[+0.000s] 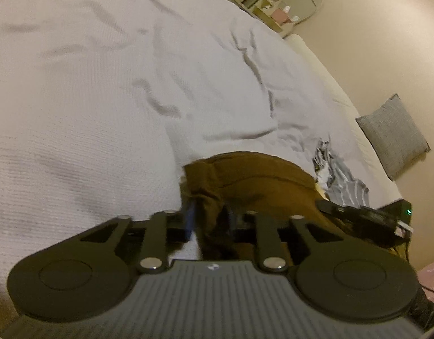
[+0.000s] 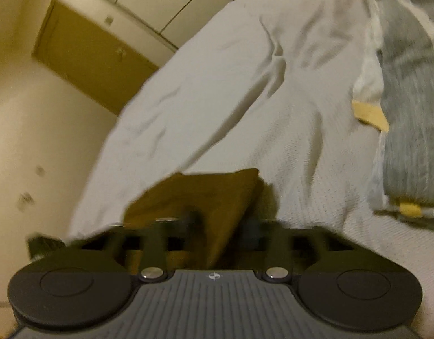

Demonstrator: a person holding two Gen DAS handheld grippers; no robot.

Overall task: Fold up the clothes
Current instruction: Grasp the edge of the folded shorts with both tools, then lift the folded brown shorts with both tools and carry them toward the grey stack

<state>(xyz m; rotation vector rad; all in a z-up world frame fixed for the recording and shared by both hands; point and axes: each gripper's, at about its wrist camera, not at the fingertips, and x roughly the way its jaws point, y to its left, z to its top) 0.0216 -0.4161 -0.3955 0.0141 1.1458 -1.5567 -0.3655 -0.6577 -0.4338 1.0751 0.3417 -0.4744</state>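
A brown garment lies bunched over the white bed cover. My left gripper is shut on its near edge, with the cloth pinched between the black fingers. In the right wrist view the same brown garment rises as a folded corner, and my right gripper is shut on it. The other gripper shows as a black body at the right of the left wrist view, past the brown cloth. Both views are blurred.
A striped grey and white garment lies beyond the brown one. A grey cushion leans at the bed's far side. Grey and yellow folded cloth sits at the right. A brown door and the floor lie left of the bed.
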